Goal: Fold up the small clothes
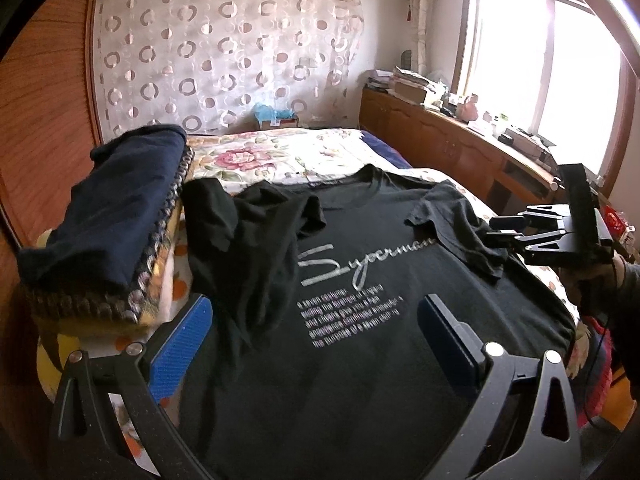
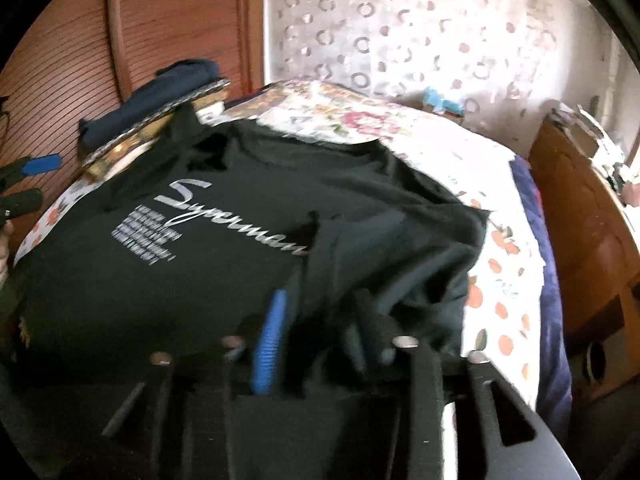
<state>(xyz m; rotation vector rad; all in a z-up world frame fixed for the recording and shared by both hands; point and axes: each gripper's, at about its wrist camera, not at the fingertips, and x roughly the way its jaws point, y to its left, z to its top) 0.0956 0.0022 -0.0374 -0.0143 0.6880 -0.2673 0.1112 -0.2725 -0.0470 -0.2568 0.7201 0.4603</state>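
Note:
A black T-shirt (image 1: 360, 280) with a silver "Superman" print lies face up on the bed, its left sleeve (image 1: 248, 232) folded in over the chest. My left gripper (image 1: 316, 340) hovers above the shirt's lower part, jaws wide apart and nothing between them. It also shows at the left edge of the right wrist view as the left gripper (image 2: 30, 182). My right gripper (image 1: 502, 230) sits at the shirt's right sleeve (image 1: 452, 216). In its own blurred view the right gripper (image 2: 320, 320) has its fingers apart over the rumpled sleeve (image 2: 400, 248), not pressing on it.
A folded navy garment (image 1: 116, 208) tops a stack of blankets at the left. The floral bedsheet (image 1: 280, 152) stretches behind the shirt. A wooden wardrobe (image 1: 48, 100) stands on the left and a cluttered wooden cabinet (image 1: 460, 136) under the window. A hand (image 1: 592, 276) holds the right gripper.

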